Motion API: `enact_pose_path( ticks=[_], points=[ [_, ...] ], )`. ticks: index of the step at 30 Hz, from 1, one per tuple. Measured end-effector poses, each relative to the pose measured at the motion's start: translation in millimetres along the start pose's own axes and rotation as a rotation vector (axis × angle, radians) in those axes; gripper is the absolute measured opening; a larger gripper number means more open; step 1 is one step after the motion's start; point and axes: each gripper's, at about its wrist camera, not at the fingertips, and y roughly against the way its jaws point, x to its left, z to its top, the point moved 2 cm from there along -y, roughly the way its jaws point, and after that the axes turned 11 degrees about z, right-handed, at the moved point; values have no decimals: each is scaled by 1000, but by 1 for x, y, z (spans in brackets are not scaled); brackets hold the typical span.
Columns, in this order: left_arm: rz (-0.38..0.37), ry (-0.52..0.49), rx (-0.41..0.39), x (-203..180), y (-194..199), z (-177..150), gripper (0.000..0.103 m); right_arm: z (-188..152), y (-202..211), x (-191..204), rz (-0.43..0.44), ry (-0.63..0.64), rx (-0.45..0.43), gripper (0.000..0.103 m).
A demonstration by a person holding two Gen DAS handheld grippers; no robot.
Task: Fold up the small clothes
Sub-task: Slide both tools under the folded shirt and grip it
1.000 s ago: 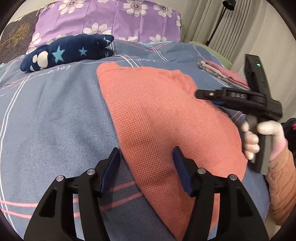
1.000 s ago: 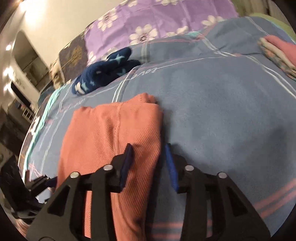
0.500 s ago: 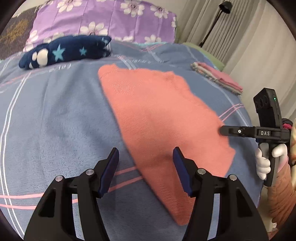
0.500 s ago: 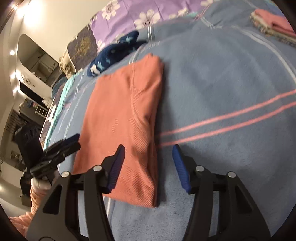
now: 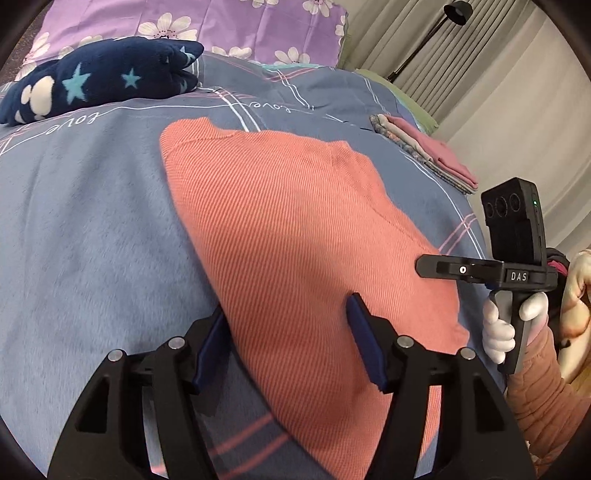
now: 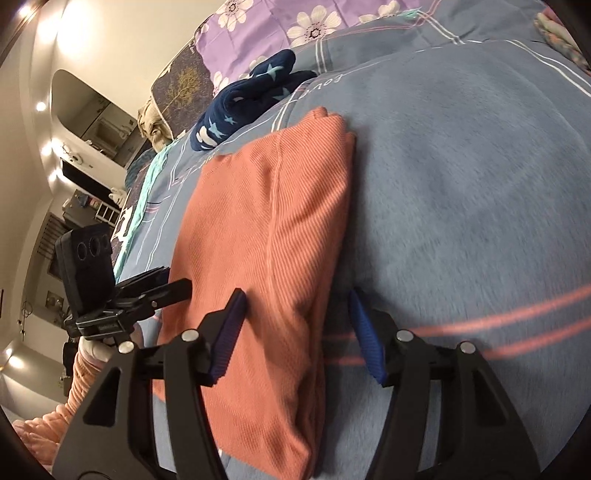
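Observation:
A folded orange garment lies flat on the blue bed cover. My left gripper straddles its near left edge. Its jaws are opening, with one blue pad beside the cloth and the other over it, neither pressing. In the right wrist view the same orange garment shows its thick folded edge between the jaws of my right gripper. These jaws are opening too and stand clear of the cloth. A white-gloved hand holds the right gripper at the garment's right side. The left gripper appears at its far side.
A navy star-patterned garment lies bunched near the purple flowered pillow. A folded pink and patterned stack sits at the bed's right edge. Curtains and a floor lamp stand beyond. A peach sleeve is at lower right.
The right gripper's jaws widened off the garment's folded edge. Both grippers pulled back, then came in close over the garment's near end.

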Motion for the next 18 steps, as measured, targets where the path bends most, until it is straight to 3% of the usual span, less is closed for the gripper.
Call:
enact_pose_path(
  ticks=[18],
  points=[
    [-62,-26,-43,-1,-14,11,71,19,-26,9,17,140,18,64]
  ],
)
